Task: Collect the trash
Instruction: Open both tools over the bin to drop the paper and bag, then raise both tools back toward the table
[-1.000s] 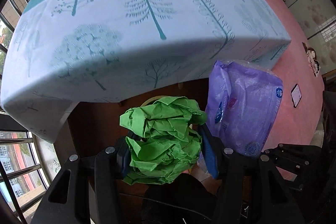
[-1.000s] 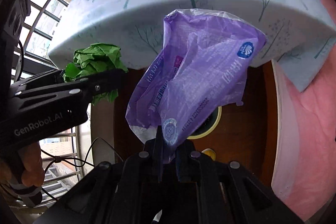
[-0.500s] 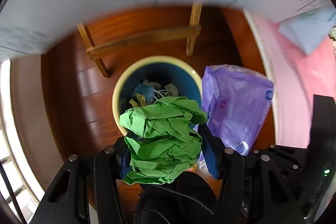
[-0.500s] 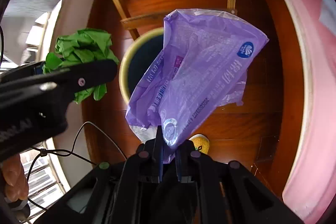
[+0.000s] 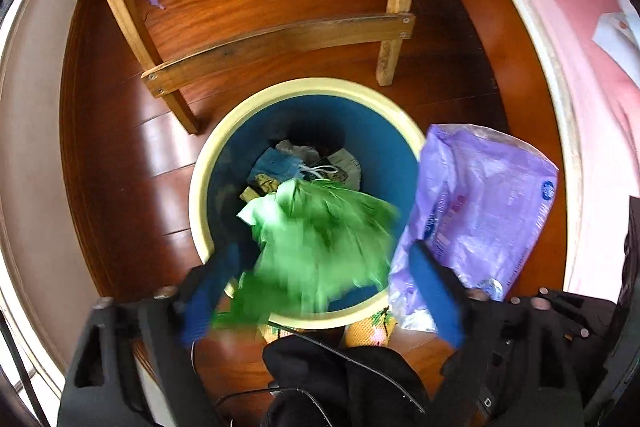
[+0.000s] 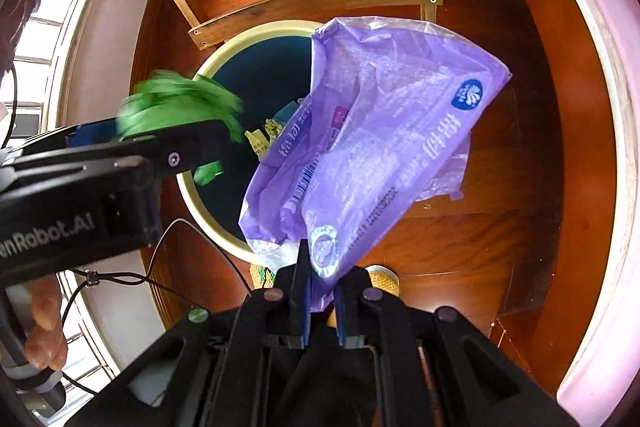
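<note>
The left gripper (image 5: 320, 291) has just been opened wide; the blurred green wad (image 5: 316, 239) is seen loose between its jaws, over the bin (image 5: 200, 187). The purple bag (image 6: 376, 147) is clamped in the right gripper (image 6: 320, 291) beside the bin's rim.
</note>
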Motion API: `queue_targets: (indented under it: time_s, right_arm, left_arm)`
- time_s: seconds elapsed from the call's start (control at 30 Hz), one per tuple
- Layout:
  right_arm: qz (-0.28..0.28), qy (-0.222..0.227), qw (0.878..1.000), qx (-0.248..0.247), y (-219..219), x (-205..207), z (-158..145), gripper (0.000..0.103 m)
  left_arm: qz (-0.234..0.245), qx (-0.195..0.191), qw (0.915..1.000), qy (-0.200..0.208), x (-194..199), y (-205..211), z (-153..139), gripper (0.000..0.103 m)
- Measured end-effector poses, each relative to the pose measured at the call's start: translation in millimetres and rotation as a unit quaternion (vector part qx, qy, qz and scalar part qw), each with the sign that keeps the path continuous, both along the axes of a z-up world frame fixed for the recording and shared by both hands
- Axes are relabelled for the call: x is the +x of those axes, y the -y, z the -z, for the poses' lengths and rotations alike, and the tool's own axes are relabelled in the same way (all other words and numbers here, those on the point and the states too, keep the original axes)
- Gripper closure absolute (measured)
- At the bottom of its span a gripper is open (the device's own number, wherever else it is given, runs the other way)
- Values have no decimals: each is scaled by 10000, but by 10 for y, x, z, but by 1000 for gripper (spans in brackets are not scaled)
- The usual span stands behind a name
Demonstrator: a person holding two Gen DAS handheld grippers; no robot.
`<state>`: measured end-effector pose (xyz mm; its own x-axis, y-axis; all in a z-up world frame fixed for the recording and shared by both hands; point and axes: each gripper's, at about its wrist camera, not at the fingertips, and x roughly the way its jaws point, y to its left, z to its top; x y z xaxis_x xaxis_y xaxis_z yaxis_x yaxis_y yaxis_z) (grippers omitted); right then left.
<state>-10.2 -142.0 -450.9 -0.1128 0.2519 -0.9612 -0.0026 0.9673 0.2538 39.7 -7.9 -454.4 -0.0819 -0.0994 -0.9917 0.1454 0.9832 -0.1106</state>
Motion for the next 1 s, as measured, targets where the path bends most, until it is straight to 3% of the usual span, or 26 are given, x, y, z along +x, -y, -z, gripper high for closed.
queue_targets:
  time_s: [0.03, 0.17, 0.73, 0.83, 0.9, 1.0]
  right_arm:
    - [6, -1, 10000, 9, 15, 0, -6, 94]
    - [-3, 26, 10000, 40, -31, 35, -12, 94]
    - [-220, 103, 9995, 226, -343, 255, -71, 92]
    - [-247, 126, 9995, 173, -413, 286, -91, 79]
    - [-261, 152, 9994, 164, -445, 300, -111, 58]
    - [-318, 205, 9992, 138, -483, 313, -151, 51]
  left_arm:
    - [-32, 64, 10000, 7, 10, -17, 9, 5]
    - [-80, 205, 9997, 70, 39, -75, 3, 2]
    - [-618, 422, 9970, 208, -79, -641, -181, 2]
    - [-740, 427, 9961, 210, -99, -724, -203, 2]
    - [-795, 435, 9956, 225, -118, -767, -226, 2]
    - [-845, 441, 9951, 243, -125, -800, -255, 2]
